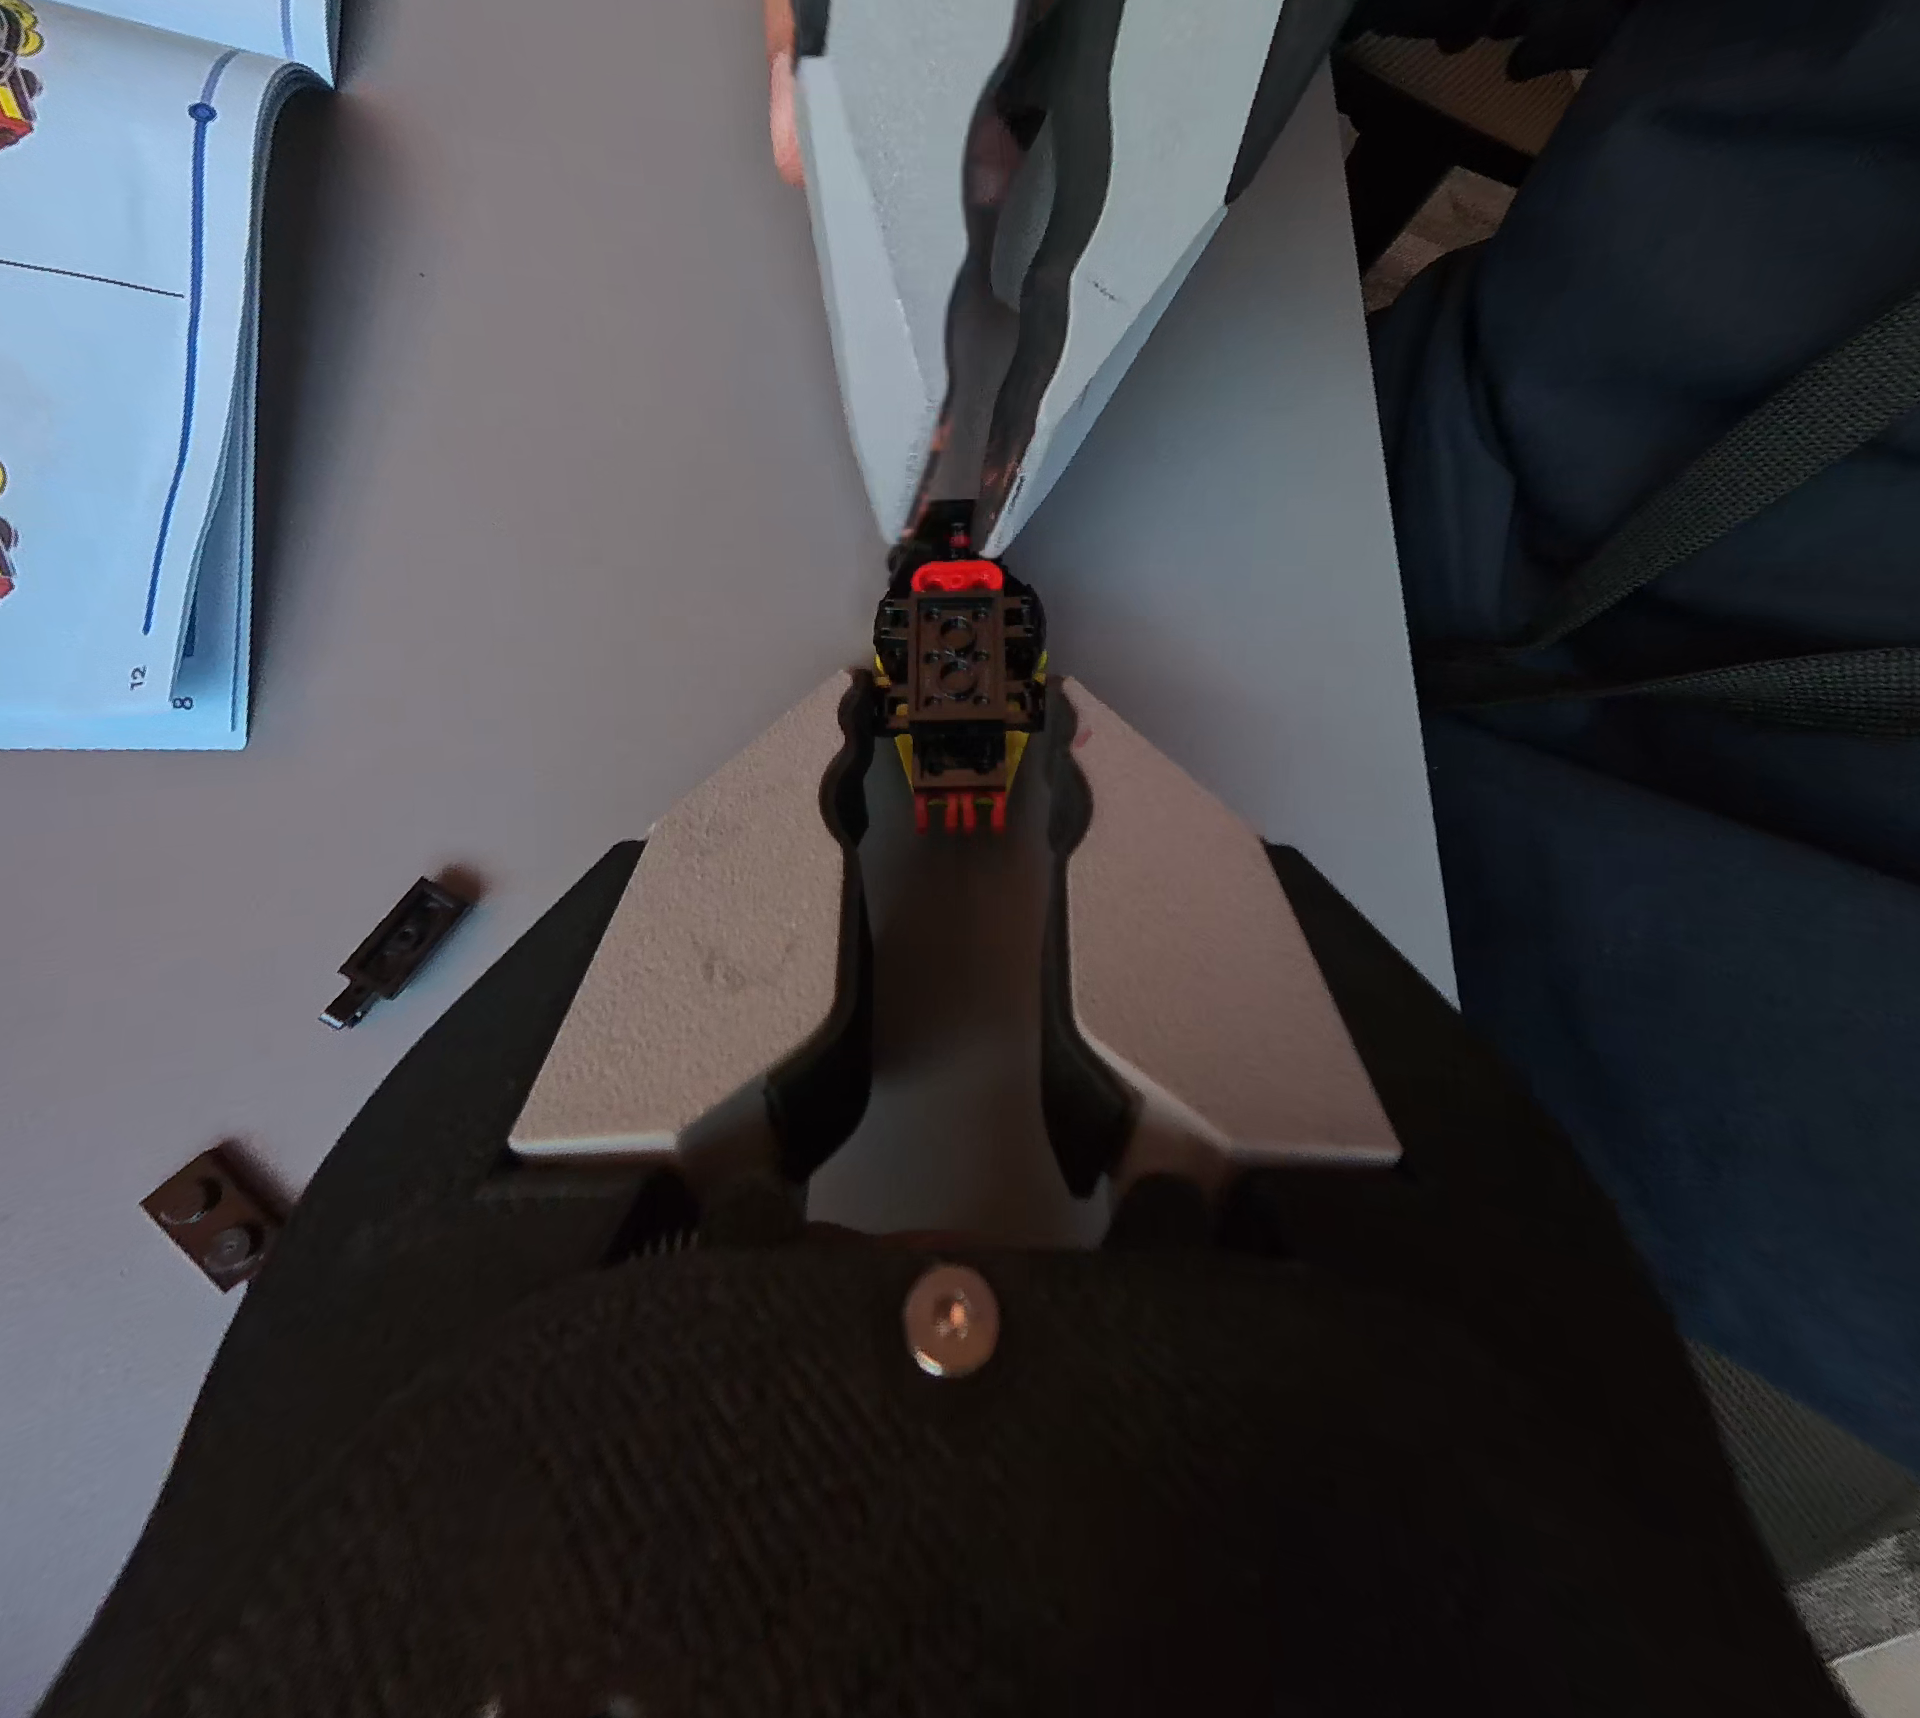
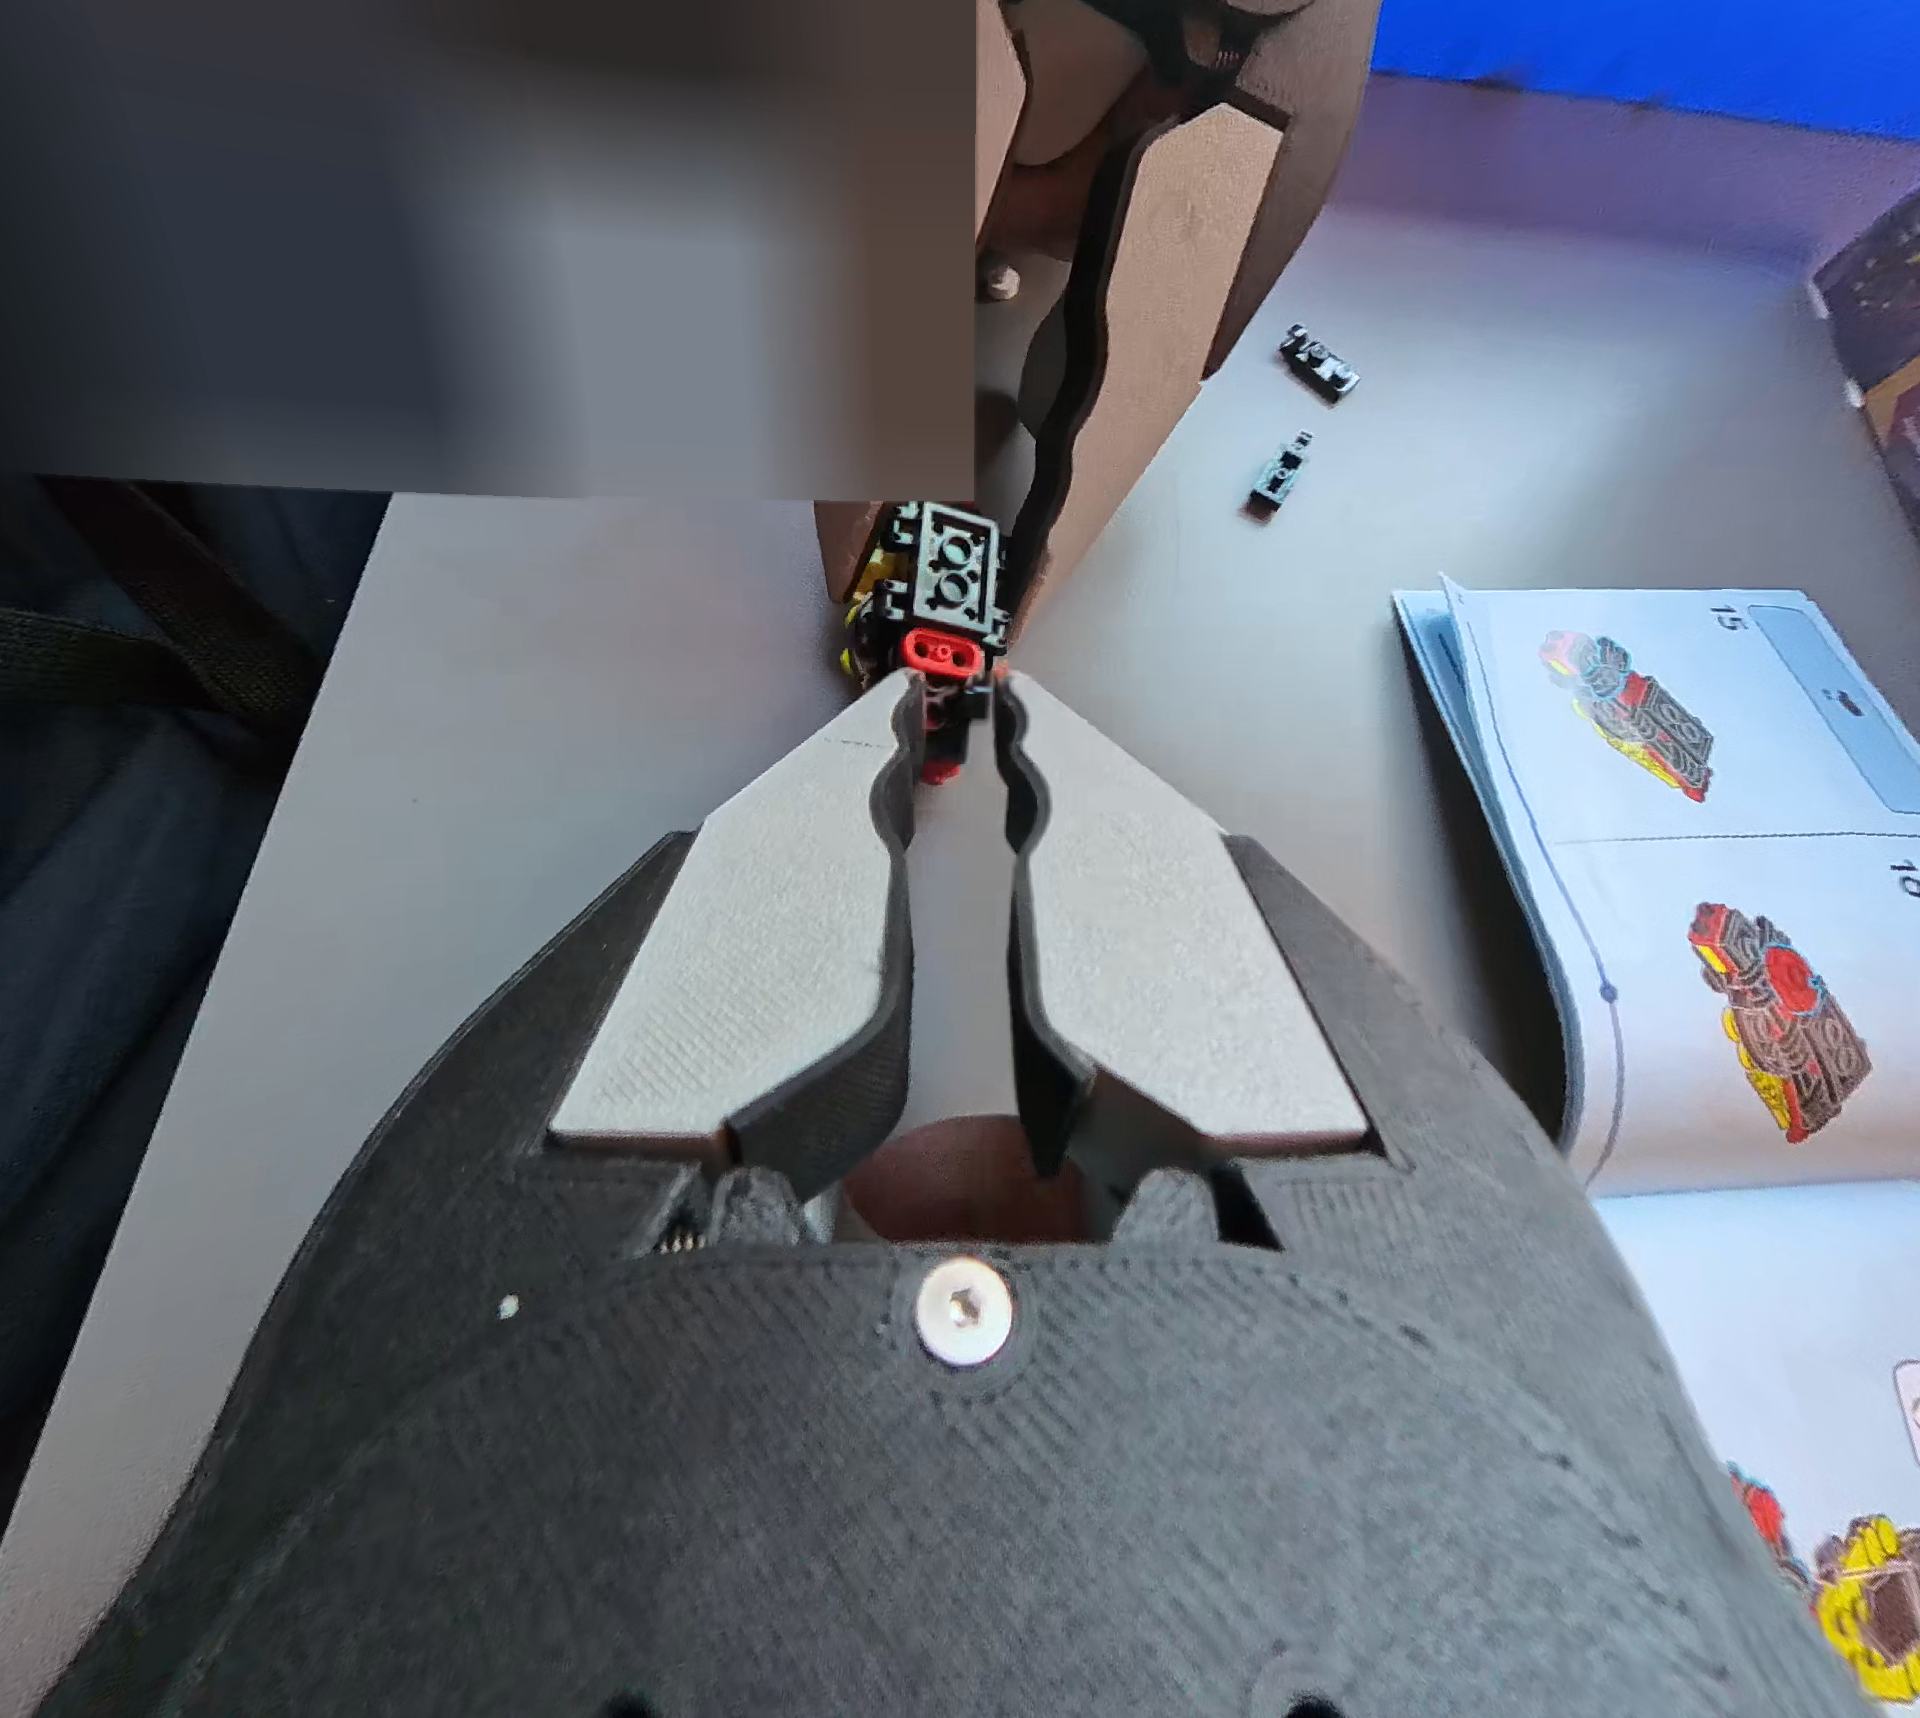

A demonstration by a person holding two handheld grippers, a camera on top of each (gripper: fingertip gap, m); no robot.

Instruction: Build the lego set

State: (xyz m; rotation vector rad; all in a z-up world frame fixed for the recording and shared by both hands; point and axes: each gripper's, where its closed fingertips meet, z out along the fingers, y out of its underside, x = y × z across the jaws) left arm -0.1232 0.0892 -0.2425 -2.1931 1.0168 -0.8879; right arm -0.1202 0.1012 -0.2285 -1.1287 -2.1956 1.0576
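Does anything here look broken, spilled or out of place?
Nothing stands out. The lego model is gripped between the left gripper and the right gripper. Two loose dark pieces lie on the table beside the open instruction booklet.

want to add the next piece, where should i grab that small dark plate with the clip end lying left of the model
Take the small dark clip plate across its two long sides, at the wider studded body rather than the thin clip tip. It lies flat and alone on the table, slanted, so come from straight above with the fingers turned to match its slant. Both grippers look clamped on the lego model, so one must let go first.
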